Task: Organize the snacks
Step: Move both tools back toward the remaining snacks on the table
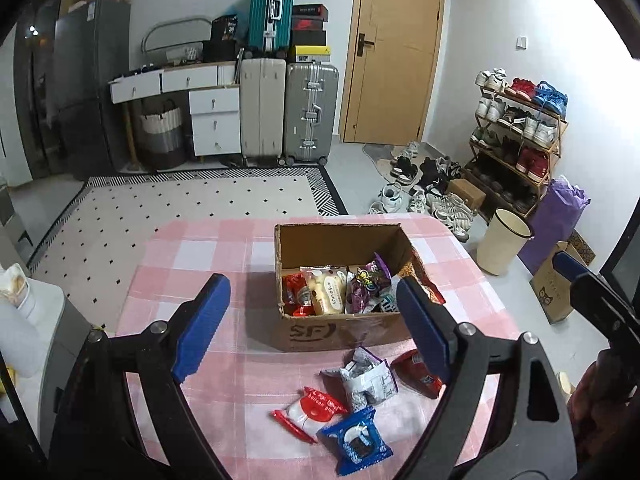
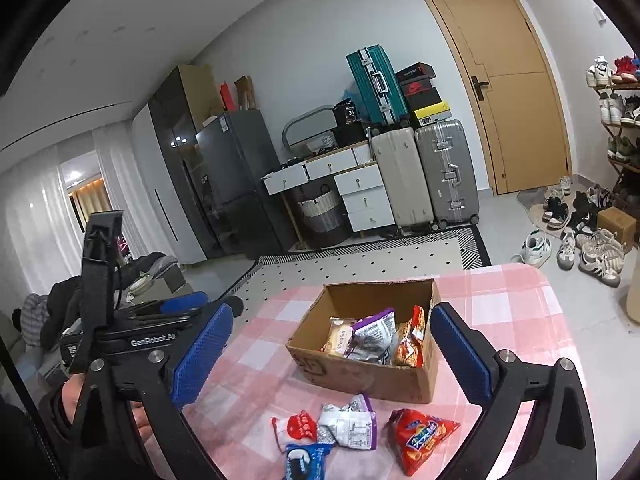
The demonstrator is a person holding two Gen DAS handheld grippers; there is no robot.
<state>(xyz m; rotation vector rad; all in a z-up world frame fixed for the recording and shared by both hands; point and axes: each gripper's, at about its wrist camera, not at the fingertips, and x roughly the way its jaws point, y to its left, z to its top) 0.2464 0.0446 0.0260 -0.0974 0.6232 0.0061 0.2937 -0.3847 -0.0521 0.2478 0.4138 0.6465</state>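
An open cardboard box (image 1: pixel 332 334) (image 2: pixel 372 382) stands on the pink checked table (image 1: pixel 240 256) (image 2: pixel 516 300) with several snack packets inside. In front of it lie loose packets: a red and white one (image 1: pixel 310 412) (image 2: pixel 298 428), a silver and purple one (image 1: pixel 366 380) (image 2: pixel 350 424), a blue cookie packet (image 1: pixel 356 438) (image 2: pixel 306 460) and a red chip bag (image 1: pixel 416 372) (image 2: pixel 422 438). My left gripper (image 1: pixel 314 322) is open and empty above the table before the box. My right gripper (image 2: pixel 332 354) is open and empty, also short of the box. The left gripper shows at the left of the right wrist view.
Beyond the table lie a patterned rug (image 1: pixel 192 208), suitcases (image 1: pixel 288 112), white drawers (image 1: pixel 208 112), a fridge (image 1: pixel 88 92) and a wooden door (image 1: pixel 394 48). A shoe rack (image 1: pixel 520 140), loose shoes, a cream bin (image 1: pixel 502 246) and a purple bag (image 1: pixel 556 220) stand to the right.
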